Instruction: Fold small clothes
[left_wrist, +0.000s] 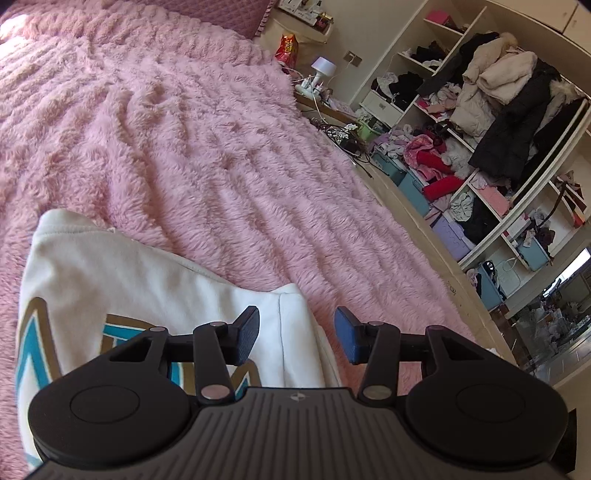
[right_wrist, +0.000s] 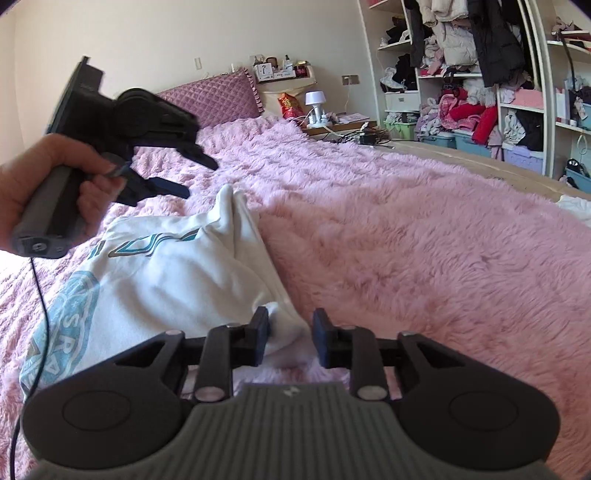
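Pink fleece bed (left_wrist: 221, 155): white shirt (right_wrist: 166, 277) soft, limp, take hem corner; left hand-held gripper (left_wrist: 295, 338) and right hand-held gripper (right_wrist: 290, 338) both agape, empty.

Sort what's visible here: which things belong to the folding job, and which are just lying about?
Job:
white printed garment
left claw, open
right claw, open
pink fluffy blanket

Lying about:
purple pillow
snack bag
white lamp
clothes shelves
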